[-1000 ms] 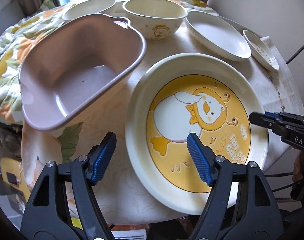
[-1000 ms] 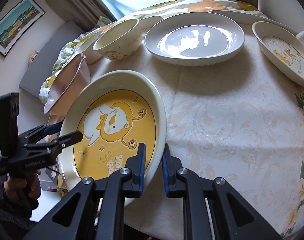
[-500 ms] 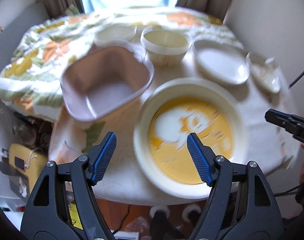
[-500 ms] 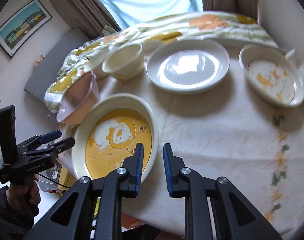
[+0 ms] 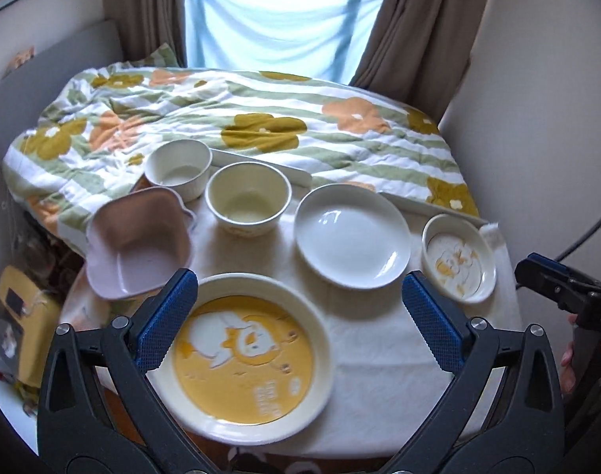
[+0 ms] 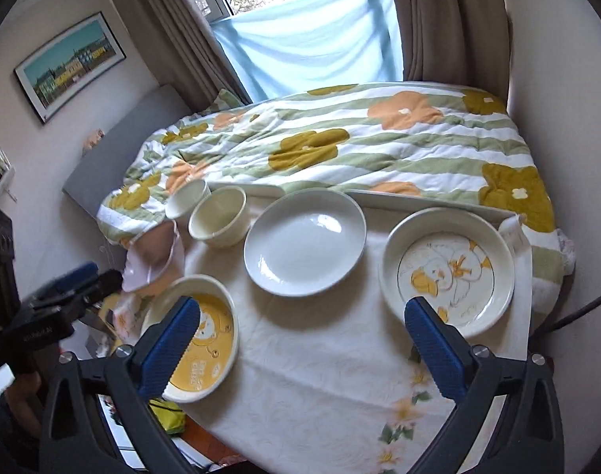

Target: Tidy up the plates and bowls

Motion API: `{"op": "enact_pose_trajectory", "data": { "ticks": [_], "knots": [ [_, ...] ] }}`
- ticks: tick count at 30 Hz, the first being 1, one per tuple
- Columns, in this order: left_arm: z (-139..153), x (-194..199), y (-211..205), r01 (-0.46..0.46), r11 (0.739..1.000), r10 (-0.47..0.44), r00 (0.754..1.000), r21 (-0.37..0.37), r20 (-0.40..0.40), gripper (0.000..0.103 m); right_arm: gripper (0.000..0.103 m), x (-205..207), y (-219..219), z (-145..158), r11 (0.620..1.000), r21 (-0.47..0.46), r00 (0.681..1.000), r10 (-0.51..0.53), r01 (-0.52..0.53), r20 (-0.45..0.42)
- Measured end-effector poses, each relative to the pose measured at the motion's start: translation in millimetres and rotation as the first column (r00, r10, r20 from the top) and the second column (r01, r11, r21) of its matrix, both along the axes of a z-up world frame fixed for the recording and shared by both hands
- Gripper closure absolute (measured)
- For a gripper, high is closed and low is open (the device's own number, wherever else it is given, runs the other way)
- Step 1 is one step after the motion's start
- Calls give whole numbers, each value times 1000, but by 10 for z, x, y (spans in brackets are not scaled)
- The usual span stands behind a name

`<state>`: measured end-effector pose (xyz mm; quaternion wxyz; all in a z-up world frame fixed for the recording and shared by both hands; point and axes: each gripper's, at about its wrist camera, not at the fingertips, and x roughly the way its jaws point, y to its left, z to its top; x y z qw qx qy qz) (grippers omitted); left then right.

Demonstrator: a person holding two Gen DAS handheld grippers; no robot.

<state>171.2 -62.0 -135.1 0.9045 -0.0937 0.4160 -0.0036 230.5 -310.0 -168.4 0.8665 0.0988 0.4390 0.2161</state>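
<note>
Both hand-held grippers, left [image 5: 296,312] and right [image 6: 300,333], gape wide, holding nothing. Yellow plate [image 5: 245,359] lies lower centre on worktop [image 5: 379,355]; dishes spread unstacked, likely awaiting sorting.

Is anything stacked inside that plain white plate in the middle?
No, the plain white plate lies bare on the table, its glossy inside holding nothing.

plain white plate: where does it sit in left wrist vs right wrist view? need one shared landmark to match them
Left wrist: plain white plate right of centre, between the cream bowl and the small duck plate.
Right wrist: plain white plate at centre, cream bowl to its left, small duck plate to its right.
Shared landmark: the big yellow duck plate, nearer the cameras, lower left.
</note>
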Motion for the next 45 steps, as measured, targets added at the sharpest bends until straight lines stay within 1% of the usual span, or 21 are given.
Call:
{"op": "enact_pose_trajectory", "data": {
  "ticks": [3,6,9,12,14,15,16,17,18,21,23,27,31,32,33,34,35,36,39,42,45],
  "knots": [
    [-96,202,-84,-19,998,16,999,-55,-40,0,0,248,-107,-21,1000,26,1000,1,0,-29],
    [-263,458,-148,-17,995,9,997,-96,-82,0,0,497,-135,-116,999,-16,998,-28,27,-47],
    [-486,719,-147,-18,991,0,990,-129,-139,0,0,745,-131,-291,1000,0,995,1,-1,-98],
    [-798,997,-94,-30,985,-6,979,-170,-205,1,0,1024,-39,-478,998,-43,990,39,-45,-136],
    [-991,1146,-62,-42,983,-4,969,-180,-248,4,1,1177,38,-622,994,-56,985,86,-96,-152],
    [-1093,1215,-36,-47,981,-5,963,-186,-268,6,3,1266,78,-705,990,-71,981,105,-118,-163],
    [-1183,1265,-18,-50,981,-6,959,-188,-284,11,7,1323,107,-777,987,-79,978,123,-138,-171],
    [-1276,1326,3,-54,980,-7,953,-190,-303,18,17,1393,142,-847,984,-78,973,142,-158,-182],
    [-1353,1373,14,-55,980,-10,947,-193,-320,21,24,1470,182,-935,981,-77,967,161,-179,-199],
    [-1541,1476,27,-49,982,-21,933,-185,-358,28,36,1599,274,-1129,970,-84,952,203,-227,-229],
    [-1648,1522,20,-40,984,-30,925,-176,-380,35,42,1656,331,-1211,962,-98,945,224,-253,-238],
    [-1792,1569,6,-38,986,-32,910,-161,-414,45,51,1769,395,-1376,948,-101,925,266,-302,-270],
    [-1809,1568,-26,-28,992,-24,912,-121,-410,54,63,1817,415,-1490,940,-85,909,294,-332,-294],
    [-1805,1568,-29,-27,993,-20,913,-111,-407,60,71,1827,420,-1513,938,-84,905,299,-338,-301],
    [-1805,1567,-35,-26,994,-17,914,-102,-406,64,74,1833,422,-1539,935,-80,901,306,-345,-306],
    [-1802,1573,-36,-25,995,-17,915,-98,-403,74,76,1834,428,-1545,934,-79,901,310,-348,-305],
    [-1786,1577,-31,-23,993,-24,918,-113,-395,83,81,1836,429,-1551,933,-79,900,314,-351,-301],
    [-1777,1594,-43,-19,991,-33,919,-129,-392,86,84,1838,432,-1555,932,-79,900,316,-354,-299],
    [-1762,1605,-78,-14,994,-30,920,-108,-390,87,89,1844,440,-1569,931,-86,900,315,-355,-301],
    [-1761,1604,-70,-18,993,-28,921,-114,-390,87,90,1838,447,-1584,929,-83,898,323,-361,-299],
    [-1761,1601,-70,-15,996,-22,921,-93,-390,87,90,1829,452,-1577,928,-85,898,325,-364,-298]
  ]
}}
